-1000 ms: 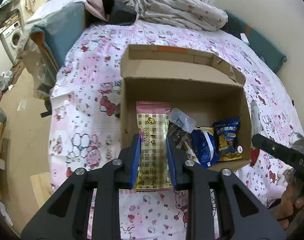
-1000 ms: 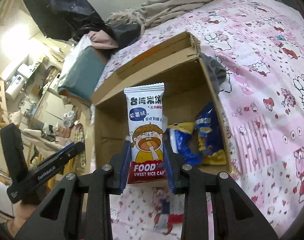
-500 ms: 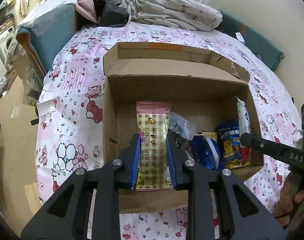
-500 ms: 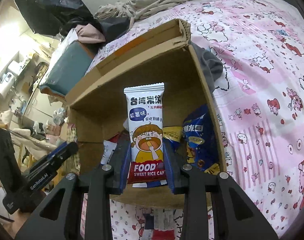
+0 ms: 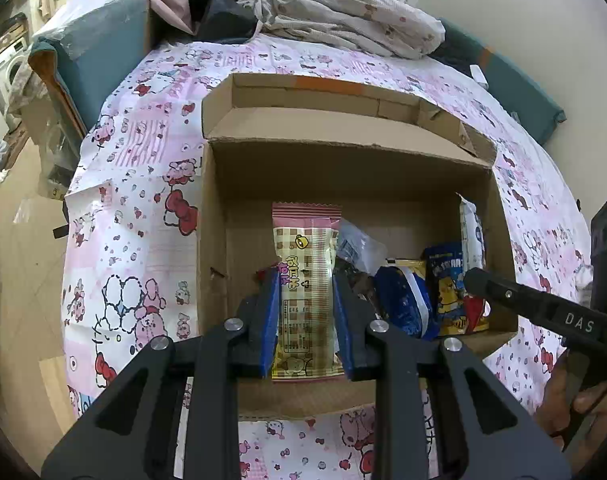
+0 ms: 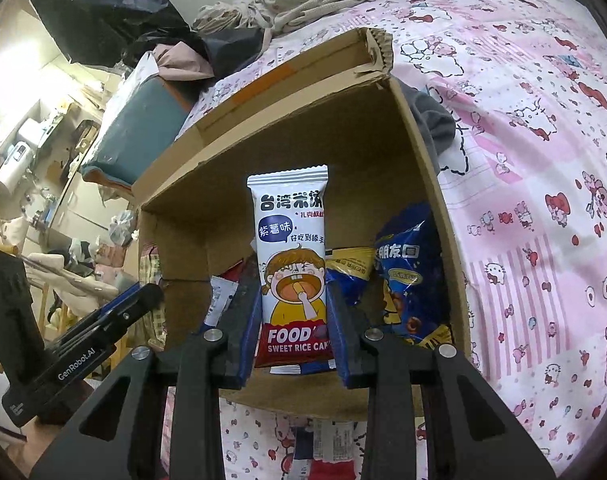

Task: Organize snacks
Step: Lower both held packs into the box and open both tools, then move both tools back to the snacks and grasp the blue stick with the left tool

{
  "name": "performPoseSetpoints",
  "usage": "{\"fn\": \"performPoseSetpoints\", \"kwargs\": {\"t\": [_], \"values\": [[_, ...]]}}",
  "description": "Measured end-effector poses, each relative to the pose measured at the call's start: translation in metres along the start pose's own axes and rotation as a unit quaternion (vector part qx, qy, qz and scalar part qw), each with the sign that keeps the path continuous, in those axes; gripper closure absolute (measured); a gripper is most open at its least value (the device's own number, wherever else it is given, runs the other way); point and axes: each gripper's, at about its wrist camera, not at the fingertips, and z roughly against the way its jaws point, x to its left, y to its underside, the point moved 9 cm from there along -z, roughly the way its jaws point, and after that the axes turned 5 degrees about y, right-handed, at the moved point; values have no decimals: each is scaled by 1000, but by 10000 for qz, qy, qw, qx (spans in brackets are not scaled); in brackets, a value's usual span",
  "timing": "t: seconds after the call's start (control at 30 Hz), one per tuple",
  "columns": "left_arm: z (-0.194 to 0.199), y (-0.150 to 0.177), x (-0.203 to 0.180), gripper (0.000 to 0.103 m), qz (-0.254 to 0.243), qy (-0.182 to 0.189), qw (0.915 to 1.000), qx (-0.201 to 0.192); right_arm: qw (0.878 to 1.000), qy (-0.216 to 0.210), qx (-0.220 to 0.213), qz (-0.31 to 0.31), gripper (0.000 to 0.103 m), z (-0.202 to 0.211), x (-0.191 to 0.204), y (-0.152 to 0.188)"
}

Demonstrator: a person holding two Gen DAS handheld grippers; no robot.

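My left fingers [image 5: 306, 312] grip a checked pink snack bar [image 5: 306, 280], my right fingers [image 6: 292, 312] a rice-cake packet [image 6: 292, 268]; both stand upright over the cardboard box [image 5: 219, 216], ready to slot beside the blue packets [image 5: 403, 300].

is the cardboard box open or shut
Open. The cardboard box has its flaps folded back, and the blue snack bags inside show from above.

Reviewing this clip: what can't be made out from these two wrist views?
- Left wrist: box floor under the checked pink packet, hidden by it and the left gripper.
- Right wrist: rice cake packet lower end, covered by the right gripper.
- Right wrist: white packet beside it, mostly hidden behind a gripper finger.
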Motion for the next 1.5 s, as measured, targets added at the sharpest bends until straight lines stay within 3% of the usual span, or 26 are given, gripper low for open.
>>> {"fn": "performPoseSetpoints", "kwargs": {"t": [0.27,0.33,0.43,0.5,0.53,0.6,0.77,1.1,1.23,1.33,1.5], "values": [[2,2,0,79,14,2,10000,30,9998,-118,-128,35,67,6,4,-3],[3,3,1,71,6,-15,10000,33,9999,-123,-111,0,63,6,3,-4],[8,2,0,46,-7,-54,10000,-51,9998,-112,-142,-74,38,8,2,-5],[11,2,1,25,36,-90,9999,-100,9998,-61,-175,-34,33,9,2,-6],[12,1,1,23,48,-65,9999,-142,9998,-32,-190,-8,31,10,2,-6],[14,1,-1,23,25,-7,9998,-182,9997,63,-216,16,27,10,1,-6],[20,0,0,23,3,-133,9994,-315,9991,274,-305,81,27,16,1,-7],[35,0,0,23,214,-6,9987,-457,9973,384,-590,-189,26,51,-6,-2],[42,5,0,23,252,21,9988,-430,9985,293,-445,-103,26,57,-5,9],[48,13,0,23,245,44,9990,-373,9976,468,-490,-124,26,62,-12,17],[53,33,3,23,322,-2,9992,-235,9986,326,-161,-386,26,60,-20,38]]}}
